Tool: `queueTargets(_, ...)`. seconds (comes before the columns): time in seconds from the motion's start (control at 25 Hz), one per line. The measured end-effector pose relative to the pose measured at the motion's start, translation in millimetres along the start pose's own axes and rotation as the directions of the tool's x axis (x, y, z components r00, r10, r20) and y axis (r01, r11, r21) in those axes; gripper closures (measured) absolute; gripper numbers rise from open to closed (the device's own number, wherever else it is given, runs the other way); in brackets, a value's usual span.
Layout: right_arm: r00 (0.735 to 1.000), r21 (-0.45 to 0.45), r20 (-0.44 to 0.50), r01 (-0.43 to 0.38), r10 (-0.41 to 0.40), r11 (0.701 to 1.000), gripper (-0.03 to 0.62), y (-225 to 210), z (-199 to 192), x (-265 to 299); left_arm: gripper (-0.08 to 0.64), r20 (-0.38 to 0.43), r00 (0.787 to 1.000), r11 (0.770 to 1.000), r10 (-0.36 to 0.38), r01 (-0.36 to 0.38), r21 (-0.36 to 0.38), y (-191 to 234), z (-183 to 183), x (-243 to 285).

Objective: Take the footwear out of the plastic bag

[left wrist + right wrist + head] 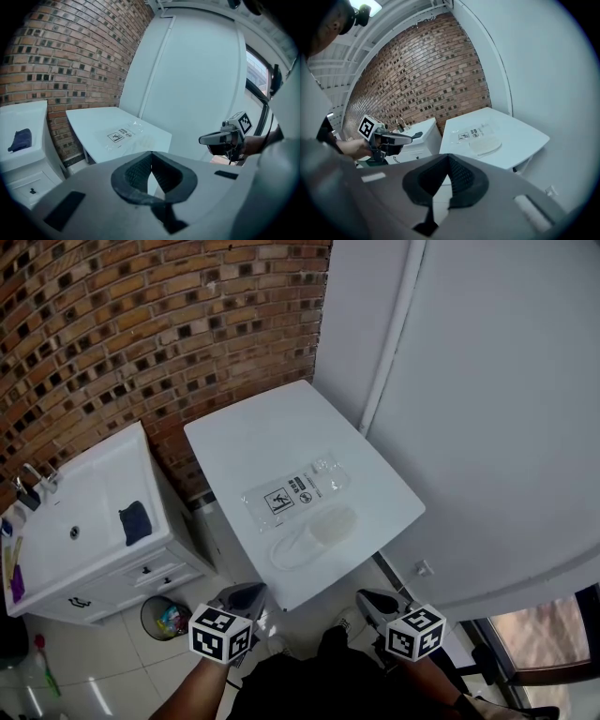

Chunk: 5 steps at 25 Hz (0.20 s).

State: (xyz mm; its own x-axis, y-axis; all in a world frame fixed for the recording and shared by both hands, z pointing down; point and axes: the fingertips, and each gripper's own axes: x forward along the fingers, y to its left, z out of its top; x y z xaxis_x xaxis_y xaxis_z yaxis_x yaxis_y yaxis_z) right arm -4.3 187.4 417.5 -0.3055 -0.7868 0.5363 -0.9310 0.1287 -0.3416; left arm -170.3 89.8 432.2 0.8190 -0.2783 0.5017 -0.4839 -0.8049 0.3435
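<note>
A clear plastic bag [296, 489] with black print lies flat in the middle of a white table [253, 432]. Just beside it, toward the table's near edge, lies a pale white slipper [315, 534]; I cannot tell whether any film covers it. Both also show in the right gripper view, the bag [471, 133] behind the slipper [485, 145], and the bag [121, 135] shows in the left gripper view. My left gripper [251, 592] and right gripper [371, 598] hang below the table's near edge, well short of both. Each gripper is shut with nothing held: the left gripper [151, 157], the right gripper [449, 161].
A white sink cabinet [94, 521] with a faucet [37, 479] and a dark blue cloth [136, 521] stands left of the table. A small waste bin [167, 618] sits on the floor by it. A brick wall [141, 324] lies behind, and a white wall [487, 381] to the right.
</note>
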Motion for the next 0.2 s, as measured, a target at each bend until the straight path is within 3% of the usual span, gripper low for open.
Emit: queueTargets(0.2, 1.0, 0.003, -0.004, 0.0, 0.0, 1.0, 0.592, -0.4, -3.0, 1.3, 0.554, 0.0, 1.0, 1.0, 0.001, -0.001, -0.002, 1.5, -2.5, -1.7)
